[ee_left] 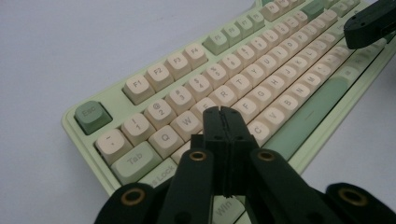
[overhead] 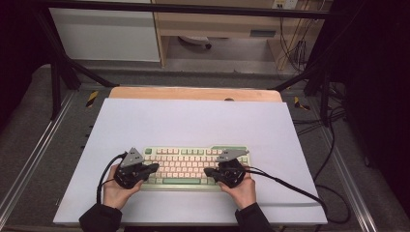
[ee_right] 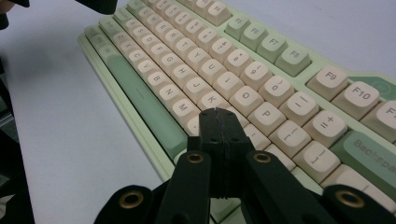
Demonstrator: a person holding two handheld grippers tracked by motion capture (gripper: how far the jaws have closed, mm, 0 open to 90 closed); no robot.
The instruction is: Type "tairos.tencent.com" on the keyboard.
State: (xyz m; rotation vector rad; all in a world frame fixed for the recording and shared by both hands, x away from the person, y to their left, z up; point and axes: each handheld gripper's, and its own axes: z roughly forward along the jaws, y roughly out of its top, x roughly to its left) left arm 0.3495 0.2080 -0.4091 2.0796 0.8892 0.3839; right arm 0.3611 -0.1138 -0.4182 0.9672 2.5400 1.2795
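Both grippers, left (ee_left: 222, 112) and right (ee_right: 217, 113), are closed tight over the pale green-and-cream keyboard (overhead: 193, 164); tap keys straight down, one tip at a time.

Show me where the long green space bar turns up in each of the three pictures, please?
High view: the space bar lies in the keyboard's front row, low in the picture, between the two hands.
Left gripper view: it runs diagonally at right of centre, right of the shut left gripper.
Right gripper view: it slants at left of centre, left of the shut right gripper.
Shared landmark: the green-framed keyboard.
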